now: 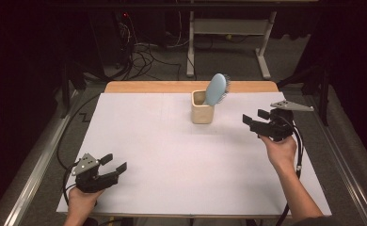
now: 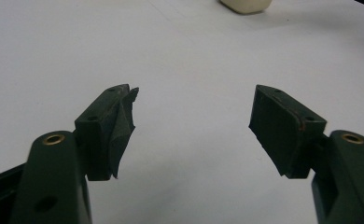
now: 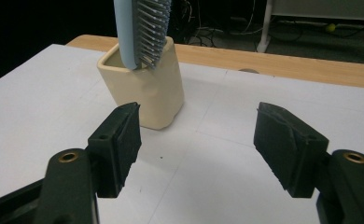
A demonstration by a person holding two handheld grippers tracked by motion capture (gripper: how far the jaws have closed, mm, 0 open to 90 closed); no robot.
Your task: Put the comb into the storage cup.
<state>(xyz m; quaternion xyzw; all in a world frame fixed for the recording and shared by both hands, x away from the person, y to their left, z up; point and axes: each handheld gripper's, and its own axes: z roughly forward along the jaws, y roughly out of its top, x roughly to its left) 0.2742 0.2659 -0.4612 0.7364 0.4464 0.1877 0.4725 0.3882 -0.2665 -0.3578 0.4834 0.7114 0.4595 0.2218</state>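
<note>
The right gripper [image 1: 253, 121] hangs just beside the cream holder cup [image 1: 202, 113], jaws spread wide and nothing between them, lined up toward the blue hairbrush [image 1: 216, 89] that stands head-up in the cup and leans to one side. From the right gripper view the cup [image 3: 145, 88] sits just ahead of the left jaw and the brush [image 3: 140, 30] rises above it, bristles facing this way. My read: the brush is the target, so come in higher, clear of the cup rim, and pinch across the flat head rather than the bristles. Down at the near corner of the white table [image 1: 172, 160], the left gripper [image 1: 115, 164] is spread too, well apart from the cup; it could steady the cup.
</note>
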